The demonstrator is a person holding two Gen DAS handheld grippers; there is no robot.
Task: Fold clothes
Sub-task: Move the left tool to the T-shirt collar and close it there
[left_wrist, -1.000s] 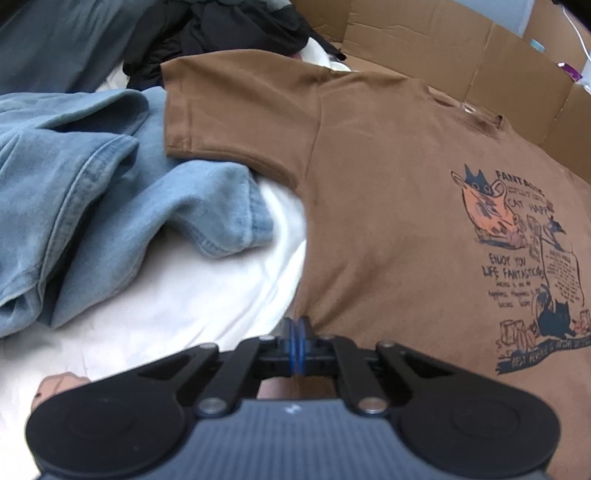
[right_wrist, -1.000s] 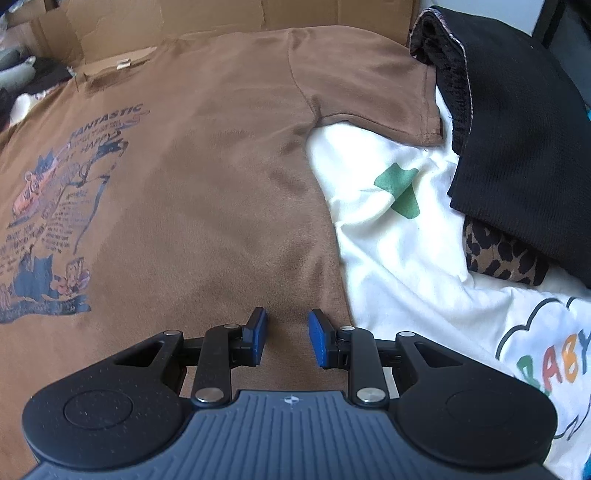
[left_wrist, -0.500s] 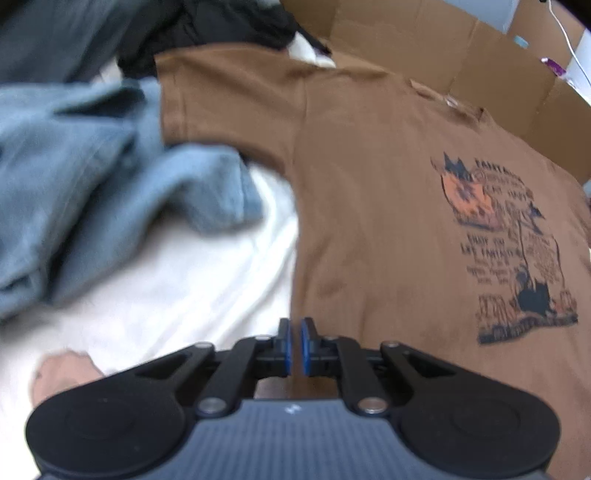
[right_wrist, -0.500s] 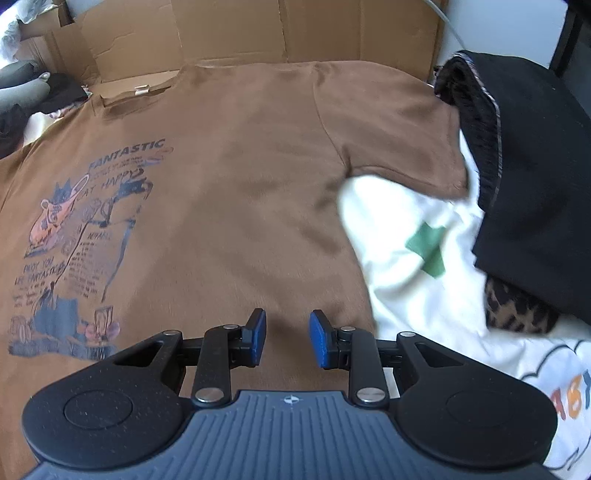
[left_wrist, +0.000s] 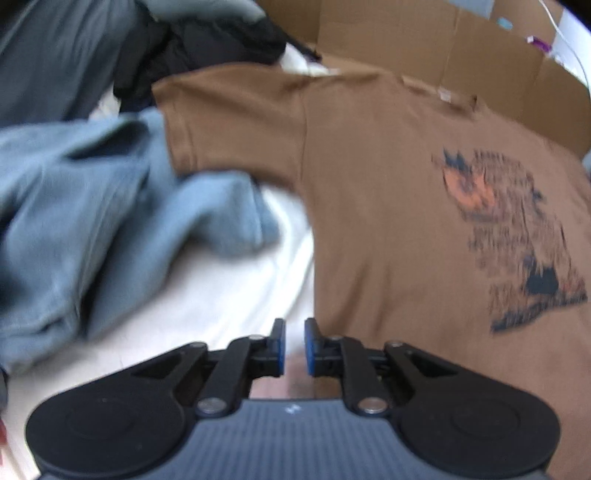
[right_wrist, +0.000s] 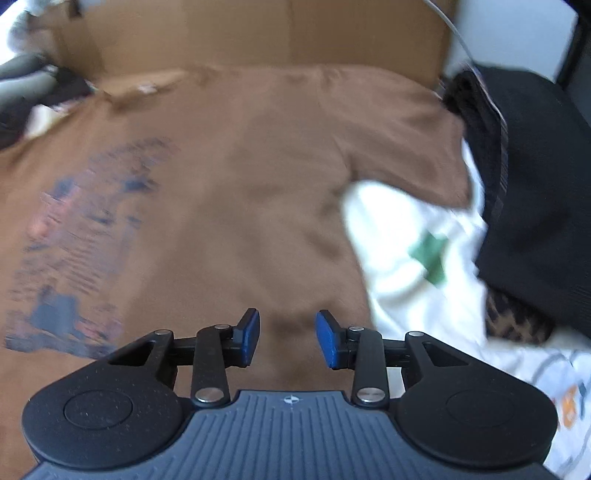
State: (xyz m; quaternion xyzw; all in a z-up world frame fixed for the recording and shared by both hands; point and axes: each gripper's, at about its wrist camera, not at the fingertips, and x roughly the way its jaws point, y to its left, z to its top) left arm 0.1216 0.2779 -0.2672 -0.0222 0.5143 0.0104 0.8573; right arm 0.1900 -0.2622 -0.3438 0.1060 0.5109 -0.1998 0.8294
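No readable text from where I sit.

The print on the brown T-shirt [left_wrist: 388,206] is smeared by motion in both wrist views, so I can't make out its lines of lettering. The coloured letters on the white cloth [right_wrist: 424,295] at the right edge are cut off and blurred, unreadable too.

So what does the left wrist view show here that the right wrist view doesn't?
Only the left wrist view shows the crumpled blue denim garment beside the shirt's sleeve, a dark pile behind it, and the left gripper, fingers slightly apart and empty. Only the right wrist view shows the black garment, the leopard-print fabric under it, the white cloth with a green patch, and the right gripper, open wider. Both share the brown T-shirt with its print, spread flat, and the cardboard wall behind.
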